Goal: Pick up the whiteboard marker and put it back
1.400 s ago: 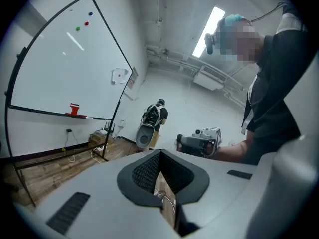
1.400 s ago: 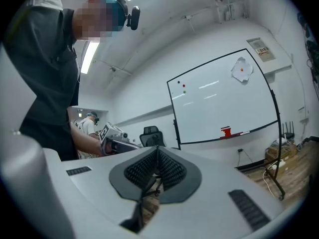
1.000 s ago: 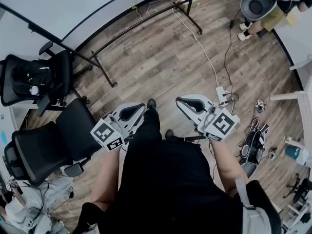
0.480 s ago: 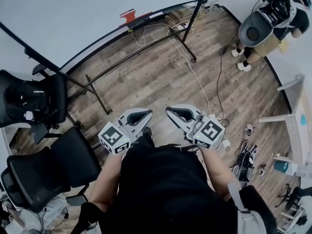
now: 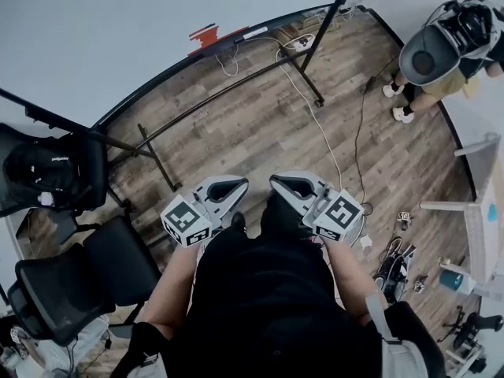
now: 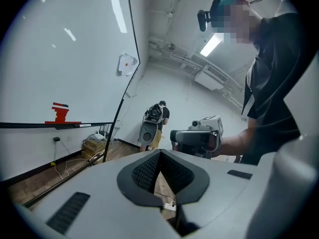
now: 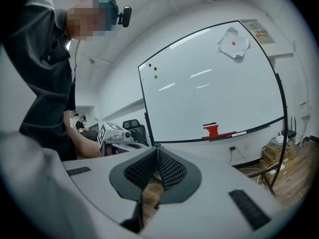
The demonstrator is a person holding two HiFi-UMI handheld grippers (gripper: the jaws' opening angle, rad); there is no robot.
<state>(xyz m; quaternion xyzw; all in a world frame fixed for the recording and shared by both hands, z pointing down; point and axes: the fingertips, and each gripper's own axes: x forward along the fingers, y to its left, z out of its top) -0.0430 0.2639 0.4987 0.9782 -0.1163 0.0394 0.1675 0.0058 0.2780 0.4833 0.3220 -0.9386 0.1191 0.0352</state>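
Two claws (image 5: 239, 184) (image 5: 277, 182), one whiteboard (image 5: 94, 38), one marker (image 5: 253, 32), two black chairs (image 5: 59, 282) (image 5: 87, 164)

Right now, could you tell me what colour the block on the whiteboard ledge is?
The block is red, clearest in the right gripper view.

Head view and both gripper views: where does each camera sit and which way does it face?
Head view: on the person's head, looking steeply down at the wood floor; torso, forearms, left gripper and right gripper show.
Left gripper view: on the left gripper, facing the whiteboard; torso and right gripper show.
Right gripper view: on the right gripper, facing the whiteboard; torso and left gripper show.
Shared: all three show the red block on the whiteboard's tray.
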